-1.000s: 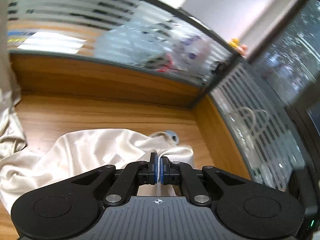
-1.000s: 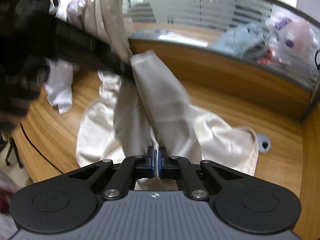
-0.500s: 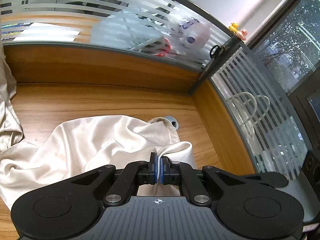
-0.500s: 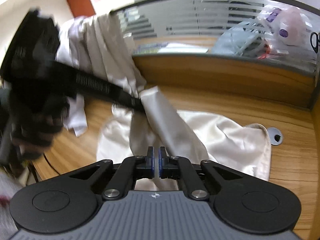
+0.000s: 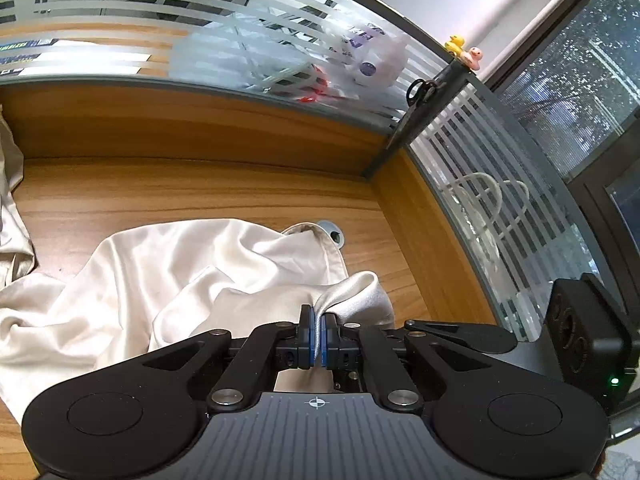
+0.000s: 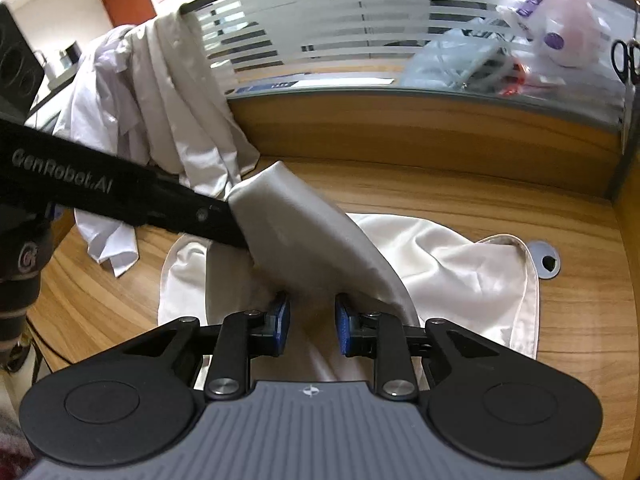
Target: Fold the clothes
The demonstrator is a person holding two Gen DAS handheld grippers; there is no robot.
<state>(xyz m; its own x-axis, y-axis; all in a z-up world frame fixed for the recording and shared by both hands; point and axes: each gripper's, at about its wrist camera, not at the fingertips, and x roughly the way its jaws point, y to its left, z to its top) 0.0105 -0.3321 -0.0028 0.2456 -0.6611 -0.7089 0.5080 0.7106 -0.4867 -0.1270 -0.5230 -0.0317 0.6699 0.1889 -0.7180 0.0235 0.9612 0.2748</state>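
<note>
While pinching a raised fold of the cream garment [image 5: 192, 280] between blue pads, sits low at the middle of the left wrist view: the left claw [image 5: 319, 336], pressed together on the cloth. Lies spread and rumpled over the wooden desk [image 5: 160, 196], filling the lower left of that frame, with its hemmed edge just beside a grey cable grommet [image 5: 332, 232] near centre. Seen in the right wrist view: the right claw [image 6: 311, 326] at lower centre, jaws opening — pads apart, neither pressing the cloth, a taut grey-shaded band of the same garment running between and over them up toward the left claw's black body at mid left. Draped over the striped glass partition [image 6: 400, 28] at upper left — more pale clothes [image 6: 160, 92], hanging down to the desk.
</note>
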